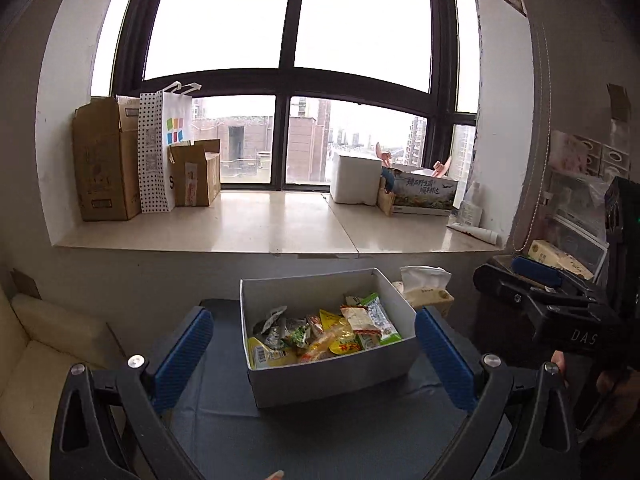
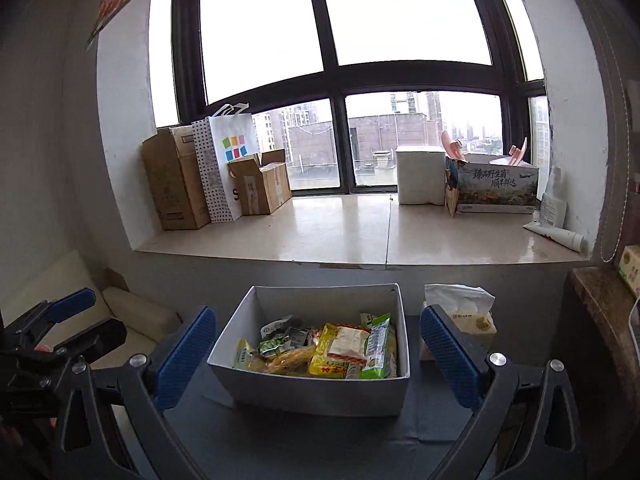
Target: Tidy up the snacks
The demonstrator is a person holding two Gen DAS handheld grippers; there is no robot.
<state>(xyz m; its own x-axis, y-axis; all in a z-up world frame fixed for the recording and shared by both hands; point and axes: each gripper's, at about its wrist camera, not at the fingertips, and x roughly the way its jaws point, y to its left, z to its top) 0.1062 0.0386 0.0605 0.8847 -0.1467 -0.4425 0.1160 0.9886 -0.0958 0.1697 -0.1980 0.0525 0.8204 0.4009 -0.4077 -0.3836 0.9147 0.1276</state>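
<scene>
A white open box point(image 1: 332, 380) stands on a dark table and holds several snack packets point(image 1: 336, 332), yellow, green and red. It also shows in the right wrist view point(image 2: 320, 394) with the snack packets point(image 2: 340, 346) inside. My left gripper point(image 1: 314, 354) is open and empty, held back from the box with its blue pads on either side of it in view. My right gripper point(image 2: 316, 354) is open and empty, also back from the box. The right gripper shows at the right of the left wrist view point(image 1: 536, 280). The left gripper shows at the left of the right wrist view point(image 2: 60, 320).
A tissue pack point(image 1: 426, 292) stands right of the box, also in the right wrist view point(image 2: 460, 312). A cream sofa point(image 1: 44, 344) is at the left. The window sill point(image 1: 256, 224) behind carries cardboard boxes point(image 1: 106, 160), a paper bag point(image 1: 164, 148) and a printed carton point(image 1: 424, 194).
</scene>
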